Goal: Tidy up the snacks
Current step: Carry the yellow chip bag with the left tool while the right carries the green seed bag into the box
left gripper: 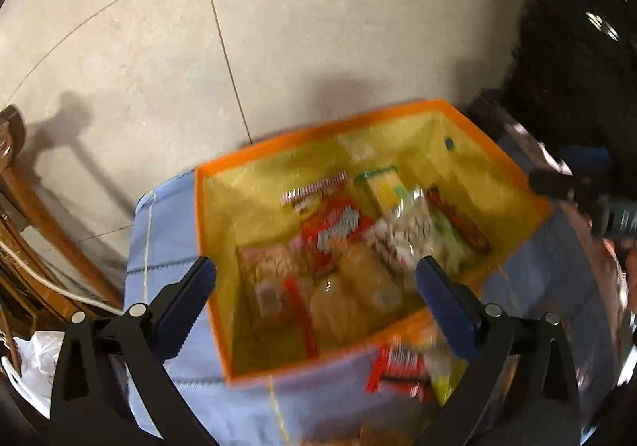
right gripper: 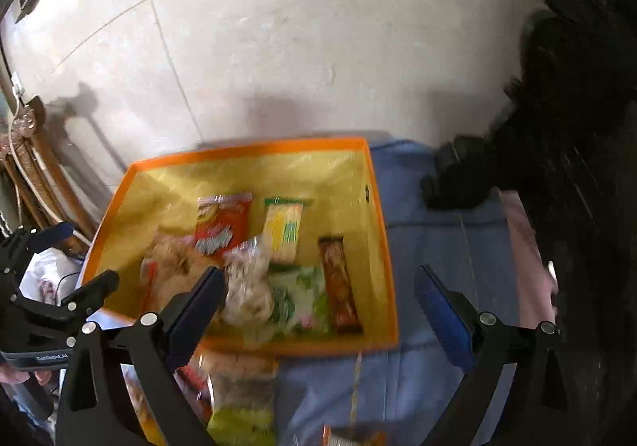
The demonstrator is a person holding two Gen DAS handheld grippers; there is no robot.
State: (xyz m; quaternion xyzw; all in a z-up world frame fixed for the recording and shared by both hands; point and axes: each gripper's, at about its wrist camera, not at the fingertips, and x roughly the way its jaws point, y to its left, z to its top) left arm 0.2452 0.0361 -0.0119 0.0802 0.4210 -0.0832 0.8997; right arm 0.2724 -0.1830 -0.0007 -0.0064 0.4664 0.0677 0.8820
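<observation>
The snacks sit in an orange-rimmed yellow bin [right gripper: 382, 247] standing on a pale blue cloth [right gripper: 438, 231] above a tiled floor [right gripper: 278, 48]. Inside it, from the right wrist view, a red packet [right gripper: 223, 223] lies toward the far left, a yellow-and-green packet [right gripper: 283, 227] just right of it, a brown bar [right gripper: 340, 283] along the right wall, a clear bag of pale pieces [right gripper: 249, 283] near the middle, and a green-and-white packet [right gripper: 302, 295] between the clear bag and the bar (both views are smeared, so labels cannot be read). More packets lie on the cloth outside the near rim, among them a red one [left gripper: 398, 370] and a yellow-green one [right gripper: 239, 422].

The left gripper [left gripper: 316, 283] hangs over the near part of the bin with its fingers spread wide, nothing between them. The right gripper [right gripper: 320, 297] hangs over the bin's near right corner, fingers likewise wide apart and holding nothing. Wooden furniture legs [left gripper: 51, 223] stand at the far left; a dark mass fills the right.
</observation>
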